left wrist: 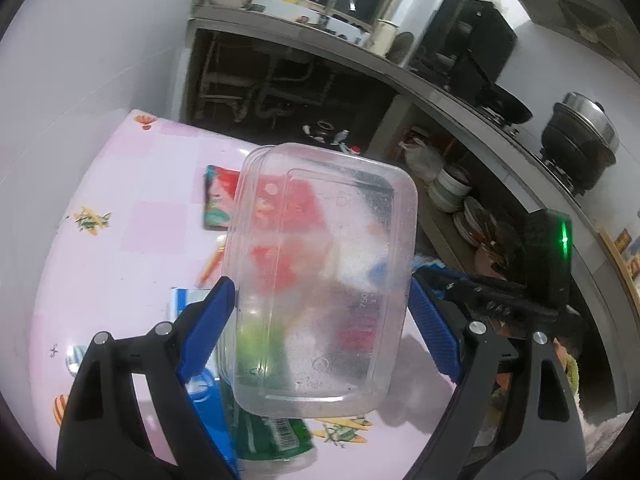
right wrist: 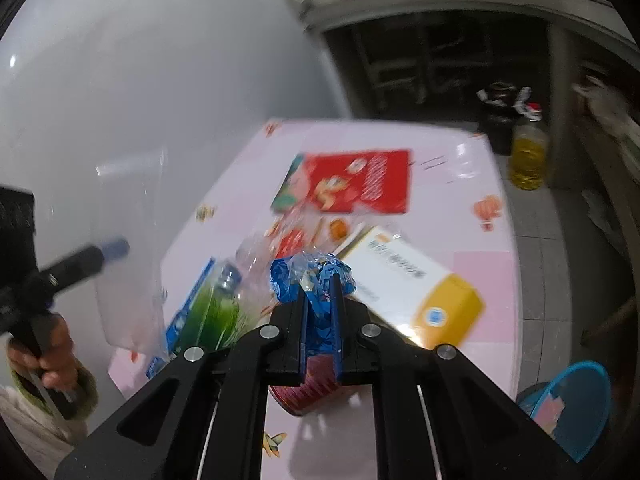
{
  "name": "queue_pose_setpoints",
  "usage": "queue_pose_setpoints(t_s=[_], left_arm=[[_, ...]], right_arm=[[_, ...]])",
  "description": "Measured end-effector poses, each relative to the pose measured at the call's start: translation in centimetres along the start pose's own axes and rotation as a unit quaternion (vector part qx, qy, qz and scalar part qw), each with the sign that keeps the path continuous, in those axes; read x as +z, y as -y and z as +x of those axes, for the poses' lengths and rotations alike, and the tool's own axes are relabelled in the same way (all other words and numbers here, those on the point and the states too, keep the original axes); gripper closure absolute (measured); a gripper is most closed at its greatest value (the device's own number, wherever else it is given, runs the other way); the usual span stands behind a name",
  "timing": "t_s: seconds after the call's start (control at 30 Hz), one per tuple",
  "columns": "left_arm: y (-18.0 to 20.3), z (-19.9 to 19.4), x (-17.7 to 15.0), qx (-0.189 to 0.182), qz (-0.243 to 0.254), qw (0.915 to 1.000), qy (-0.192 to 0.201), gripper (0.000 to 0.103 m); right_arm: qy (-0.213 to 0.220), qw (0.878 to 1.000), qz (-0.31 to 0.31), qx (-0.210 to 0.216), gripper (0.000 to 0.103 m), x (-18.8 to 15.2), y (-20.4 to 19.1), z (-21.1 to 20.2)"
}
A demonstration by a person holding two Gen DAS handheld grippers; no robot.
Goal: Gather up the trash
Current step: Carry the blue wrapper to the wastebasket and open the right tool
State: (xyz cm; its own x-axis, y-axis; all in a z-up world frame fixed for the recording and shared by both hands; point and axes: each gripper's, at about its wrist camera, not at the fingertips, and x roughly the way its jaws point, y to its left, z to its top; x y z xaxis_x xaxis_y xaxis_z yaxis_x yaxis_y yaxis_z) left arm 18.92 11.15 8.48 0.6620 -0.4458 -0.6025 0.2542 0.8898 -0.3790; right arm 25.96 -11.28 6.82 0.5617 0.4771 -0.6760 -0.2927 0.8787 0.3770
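The left gripper (left wrist: 320, 292) grips a clear plastic container (left wrist: 320, 276) across its width, its blue fingers (left wrist: 212, 312) spread wide and pressed against the two long sides, holding it tilted above the pink table (left wrist: 132, 216). The right gripper (right wrist: 320, 292) has its jaws nearly together, pinching a crumpled blue wrapper (right wrist: 312, 276) between them. Taking the wrapper as the landmark: a green bottle (right wrist: 212, 312) lies just to its left on a blue and white packet (right wrist: 188, 312), a white and yellow box (right wrist: 416, 292) lies just to its right, and a red snack bag (right wrist: 348, 184) lies flat beyond it, farther up the table. A red striped cup (right wrist: 312, 392) sits below the wrapper under the jaws. A blue basket (right wrist: 576, 408) stands on the floor, well to the right past the table's edge
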Motion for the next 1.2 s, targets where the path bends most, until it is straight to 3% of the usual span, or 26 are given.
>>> queue_pose_setpoints(t_s=[0.2, 0.3, 0.43, 0.53, 0.63, 0.83, 1.0, 1.2], left_arm=[[4.6, 1.9, 0.1, -0.044, 0.043, 0.9978, -0.023, 0.020], [8.1, 4.0, 0.0, -0.078, 0.071, 0.9934, -0.044, 0.020], [13.2, 7.5, -0.4, -0.126, 0.105, 0.9828, -0.085, 0.020], [18.0, 11.5, -1.0, -0.167, 0.125, 0.9685, -0.135, 0.020], [23.0, 15.7, -2.2, -0.184, 0.154, 0.9535, -0.182, 0.020], [31.3, 25.3, -6.9, -0.171, 0.194, 0.9217, -0.289, 0.020], [35.5, 32.4, -11.1, -0.131, 0.221, 0.9020, -0.347, 0.020], [37.8, 38.6, -14.0, -0.100, 0.220, 0.8972, -0.369, 0.018]], right_arm=[[0.067, 0.994, 0.068, -0.051, 0.093, -2.0, 4.7, -6.7], [0.102, 0.982, 0.125, -0.101, 0.093, -4.5, 8.2, -10.7], [0.129, 0.952, 0.224, -0.161, 0.093, -9.4, 13.8, -15.4], [0.140, 0.924, 0.302, -0.187, 0.093, -13.7, 17.6, -17.5], [0.145, 0.893, 0.377, -0.200, 0.093, -18.4, 21.2, -18.3], [0.142, 0.836, 0.489, -0.204, 0.093, -25.7, 27.6, -17.4], [0.128, 0.805, 0.543, -0.200, 0.093, -29.4, 32.0, -15.0], [0.123, 0.780, 0.581, -0.197, 0.090, -31.7, 36.9, -12.1]])
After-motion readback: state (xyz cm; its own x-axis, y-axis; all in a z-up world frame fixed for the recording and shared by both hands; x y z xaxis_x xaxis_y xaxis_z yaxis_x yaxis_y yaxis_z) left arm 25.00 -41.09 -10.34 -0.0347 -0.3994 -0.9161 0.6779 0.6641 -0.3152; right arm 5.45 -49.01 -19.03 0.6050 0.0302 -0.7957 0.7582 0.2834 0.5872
